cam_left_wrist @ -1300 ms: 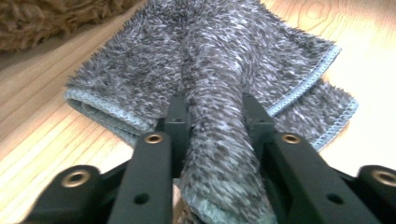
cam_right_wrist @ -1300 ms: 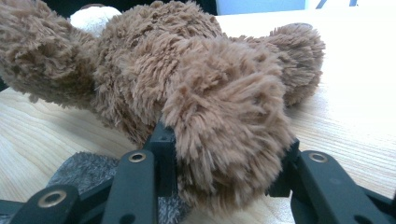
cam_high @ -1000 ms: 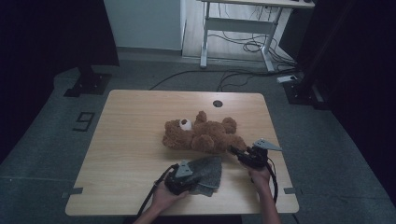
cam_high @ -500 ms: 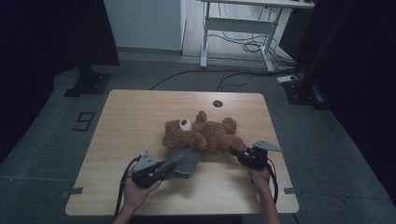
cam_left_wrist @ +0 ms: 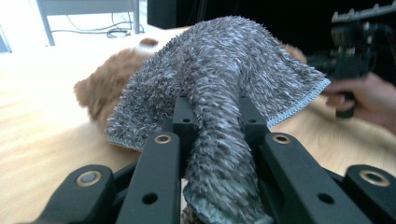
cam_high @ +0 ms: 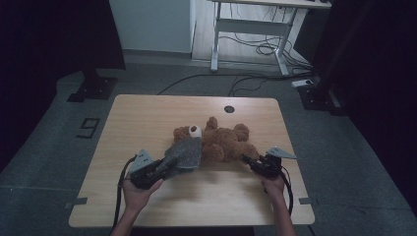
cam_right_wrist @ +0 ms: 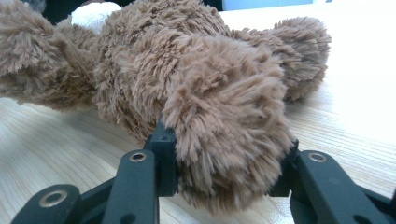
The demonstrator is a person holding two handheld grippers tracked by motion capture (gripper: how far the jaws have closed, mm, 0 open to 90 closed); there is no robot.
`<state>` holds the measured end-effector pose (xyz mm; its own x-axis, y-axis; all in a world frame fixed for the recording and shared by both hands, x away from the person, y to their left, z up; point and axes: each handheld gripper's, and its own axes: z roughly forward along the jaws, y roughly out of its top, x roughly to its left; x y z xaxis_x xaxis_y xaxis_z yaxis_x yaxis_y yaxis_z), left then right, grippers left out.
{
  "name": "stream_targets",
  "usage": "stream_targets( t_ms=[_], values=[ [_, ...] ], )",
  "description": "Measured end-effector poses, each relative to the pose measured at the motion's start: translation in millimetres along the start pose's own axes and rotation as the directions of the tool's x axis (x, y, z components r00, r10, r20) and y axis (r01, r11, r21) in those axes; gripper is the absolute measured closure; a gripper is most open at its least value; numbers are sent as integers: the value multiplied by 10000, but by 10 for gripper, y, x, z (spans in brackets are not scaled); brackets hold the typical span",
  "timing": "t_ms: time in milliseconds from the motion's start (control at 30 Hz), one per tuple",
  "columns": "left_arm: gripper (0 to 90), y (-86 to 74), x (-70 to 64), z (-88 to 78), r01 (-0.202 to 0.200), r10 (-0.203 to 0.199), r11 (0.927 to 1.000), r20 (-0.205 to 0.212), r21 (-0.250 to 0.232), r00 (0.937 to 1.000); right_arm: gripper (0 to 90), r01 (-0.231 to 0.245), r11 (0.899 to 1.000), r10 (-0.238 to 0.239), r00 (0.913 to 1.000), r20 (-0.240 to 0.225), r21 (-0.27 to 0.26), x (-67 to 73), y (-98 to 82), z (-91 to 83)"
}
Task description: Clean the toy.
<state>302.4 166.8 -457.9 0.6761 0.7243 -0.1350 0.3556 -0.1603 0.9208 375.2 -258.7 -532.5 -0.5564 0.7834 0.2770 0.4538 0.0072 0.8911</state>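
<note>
One fluffy brown plush teddy bear (cam_high: 221,142) lies mid-table on the pale wooden table (cam_high: 147,113). The left gripper (cam_high: 160,169) pinches one shaggy grey cloth (cam_high: 184,153) draped over the bear's head. The right gripper (cam_high: 247,161) clamps a furry rounded paw, towards the table's right edge.

Two forearms reach in from the near table edge. The left gripper (cam_high: 164,168), angled up and rightward, has its jaws clamped on a grey fuzzy cloth (cam_left_wrist: 224,88). The right gripper (cam_high: 247,161) points left, jaws pinching a brown plush teddy bear's (cam_right_wrist: 187,79) limb.
</note>
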Motion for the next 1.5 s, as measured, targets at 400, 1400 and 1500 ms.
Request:
stream_targets(
  t_ms=[400,1400,1500],
  values=[
    [747,442,-34,909,-673,703,9922,-244,1045,9972,575,24,10000,-24,10000,-29,5,8,-4,1],
    [748,-193,562,500,594,-207,9820,-2104,1792,9774,576,3,9997,3,9996,-292,227,-45,-38,20],
    [748,9,429,458,317,-92,9911,-1711,1290,9852,576,-19,9998,24,9996,-284,192,-46,-37,20]
  ],
)
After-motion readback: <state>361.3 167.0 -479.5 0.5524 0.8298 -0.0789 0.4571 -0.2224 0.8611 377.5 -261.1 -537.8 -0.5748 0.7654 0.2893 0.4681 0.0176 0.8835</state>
